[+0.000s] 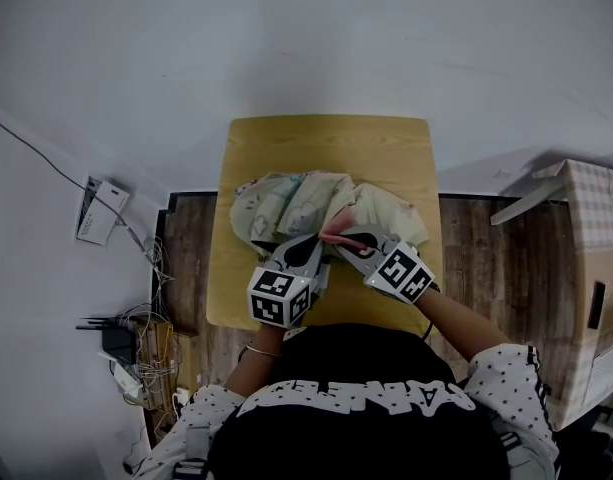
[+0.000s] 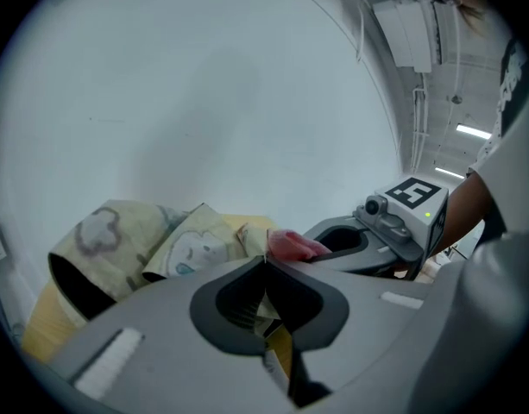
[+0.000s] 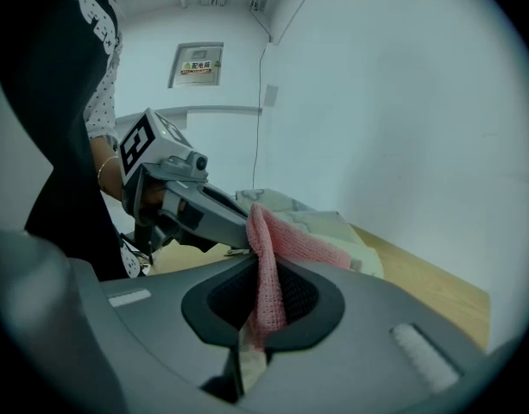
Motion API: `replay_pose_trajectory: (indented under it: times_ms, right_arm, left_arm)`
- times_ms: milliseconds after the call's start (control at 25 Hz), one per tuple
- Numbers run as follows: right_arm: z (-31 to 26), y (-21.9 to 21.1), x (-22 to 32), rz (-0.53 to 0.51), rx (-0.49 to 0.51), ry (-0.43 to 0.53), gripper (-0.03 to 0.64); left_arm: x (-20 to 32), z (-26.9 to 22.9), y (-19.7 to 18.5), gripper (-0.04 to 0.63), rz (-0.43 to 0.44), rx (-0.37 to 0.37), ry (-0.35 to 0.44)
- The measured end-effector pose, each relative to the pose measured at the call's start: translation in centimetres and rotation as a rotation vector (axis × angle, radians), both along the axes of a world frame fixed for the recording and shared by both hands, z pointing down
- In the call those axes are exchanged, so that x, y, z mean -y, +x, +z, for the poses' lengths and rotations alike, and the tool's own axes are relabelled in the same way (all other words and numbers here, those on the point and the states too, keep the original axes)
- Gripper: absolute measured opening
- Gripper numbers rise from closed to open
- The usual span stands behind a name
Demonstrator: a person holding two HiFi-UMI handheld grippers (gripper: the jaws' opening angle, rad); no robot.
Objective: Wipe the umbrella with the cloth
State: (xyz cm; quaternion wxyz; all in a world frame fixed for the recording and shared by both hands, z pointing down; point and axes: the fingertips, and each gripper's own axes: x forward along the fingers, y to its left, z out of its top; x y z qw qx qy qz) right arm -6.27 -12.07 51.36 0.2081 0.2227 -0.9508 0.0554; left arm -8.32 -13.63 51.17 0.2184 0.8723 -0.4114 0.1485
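A folded umbrella of pale cream fabric with cartoon prints lies bunched on a small wooden table. My left gripper sits at its near edge, jaws shut, with a fold of the cream fabric pinched between them. The umbrella spreads to the left in that view. My right gripper is close beside the left one and is shut on a pink cloth. The pink cloth hangs through the right gripper and drapes forward onto the umbrella.
A cardboard box stands at the right of the table. On the floor at the left lie a white router, cables and a power strip. A white wall runs behind the table. The person's torso is at the near edge.
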Motion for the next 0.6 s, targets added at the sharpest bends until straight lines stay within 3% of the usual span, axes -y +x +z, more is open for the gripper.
replay_pose_trajectory:
  times_ms: [440, 600]
  right_arm:
    - [0.7, -0.5, -3.5, -0.084, 0.072, -0.068, 0.032]
    - [-1.4, -0.4, -5.2, -0.189, 0.235, -0.147, 0.034]
  left_arm:
    - [0.0, -0.3, -0.3, 0.002, -0.026, 0.006, 0.020]
    - [0.1, -0.4, -0.4, 0.003, -0.032, 0.007, 0.023]
